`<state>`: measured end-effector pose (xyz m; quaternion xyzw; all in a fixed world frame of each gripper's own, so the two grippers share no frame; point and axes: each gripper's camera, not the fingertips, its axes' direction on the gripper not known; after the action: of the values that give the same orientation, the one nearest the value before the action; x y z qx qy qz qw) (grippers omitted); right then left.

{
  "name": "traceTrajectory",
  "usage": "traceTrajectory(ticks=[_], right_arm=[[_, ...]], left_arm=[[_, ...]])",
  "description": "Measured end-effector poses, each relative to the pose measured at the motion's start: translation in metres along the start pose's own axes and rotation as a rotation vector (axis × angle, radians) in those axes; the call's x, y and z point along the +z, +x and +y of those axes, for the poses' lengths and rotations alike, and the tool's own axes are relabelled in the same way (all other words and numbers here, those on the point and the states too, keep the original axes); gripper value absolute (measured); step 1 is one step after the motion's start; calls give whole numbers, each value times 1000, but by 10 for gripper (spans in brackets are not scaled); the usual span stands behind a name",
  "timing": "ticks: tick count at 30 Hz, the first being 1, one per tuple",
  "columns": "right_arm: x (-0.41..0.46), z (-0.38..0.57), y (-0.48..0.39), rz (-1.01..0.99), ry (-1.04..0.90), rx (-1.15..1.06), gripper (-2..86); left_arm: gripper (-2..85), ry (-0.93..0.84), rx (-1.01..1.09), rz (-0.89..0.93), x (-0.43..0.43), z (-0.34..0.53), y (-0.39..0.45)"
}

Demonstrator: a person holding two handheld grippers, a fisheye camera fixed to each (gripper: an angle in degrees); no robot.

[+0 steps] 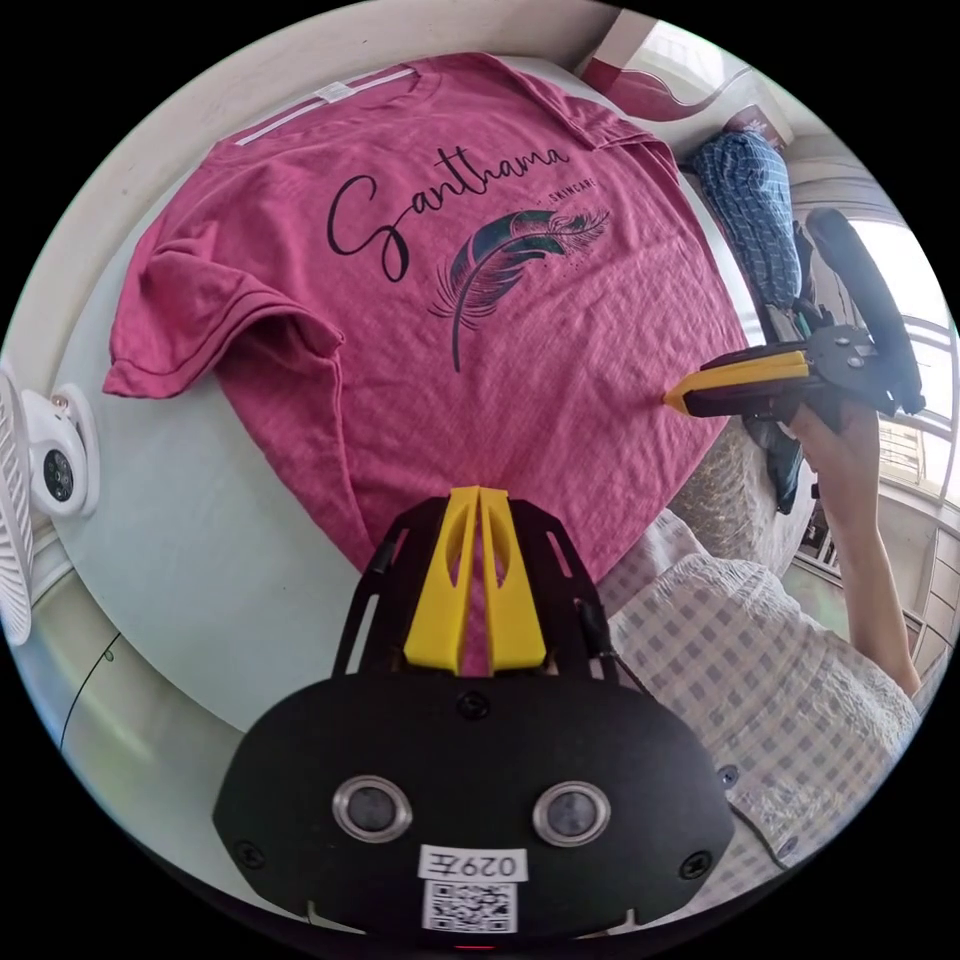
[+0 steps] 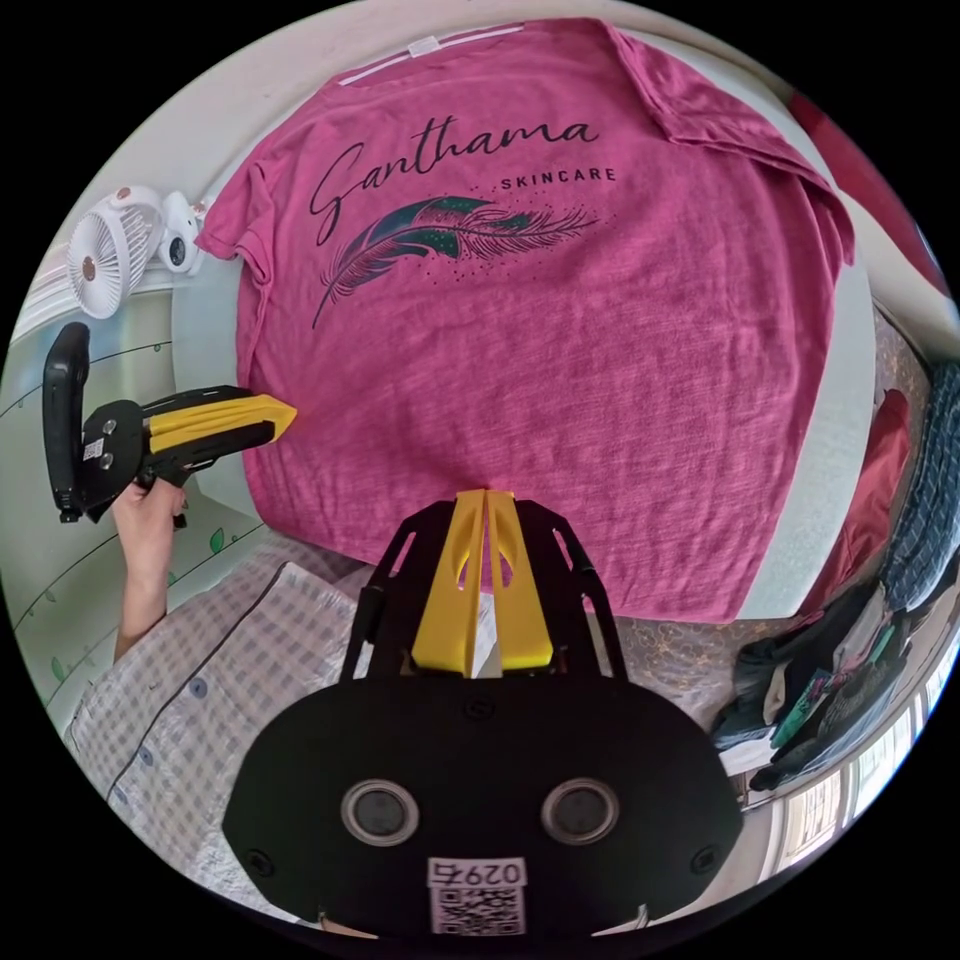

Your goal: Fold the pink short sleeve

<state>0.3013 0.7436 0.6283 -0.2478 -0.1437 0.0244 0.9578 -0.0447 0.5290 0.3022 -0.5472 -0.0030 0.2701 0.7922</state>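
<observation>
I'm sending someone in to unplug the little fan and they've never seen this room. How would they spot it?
Start at the pale table where the pink T-shirt lies spread flat. Go to the shirt's sleeve on the side away from the heap of dark clothes; just past that table edge stands the small white fan. Its round slatted grille sets it apart from the smaller white camera beside it.

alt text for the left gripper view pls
A pink short-sleeved cotton T-shirt with a dark feather print lies flat, print up, on a pale table. The left yellow tongs, jaws together, sit at its hem; the right yellow tongs reach its other edge.
</observation>
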Motion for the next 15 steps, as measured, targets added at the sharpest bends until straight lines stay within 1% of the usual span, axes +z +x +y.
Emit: traceTrajectory(ticks=[8, 15], right_arm=[[-3, -13, -37, 42, -3, -8, -5], [-7, -28, -65, -5, -1, 24, -5]], left_arm=[[-10, 2, 9, -38, 1, -3, 9], [-10, -6, 10, -25, 2, -9, 11]])
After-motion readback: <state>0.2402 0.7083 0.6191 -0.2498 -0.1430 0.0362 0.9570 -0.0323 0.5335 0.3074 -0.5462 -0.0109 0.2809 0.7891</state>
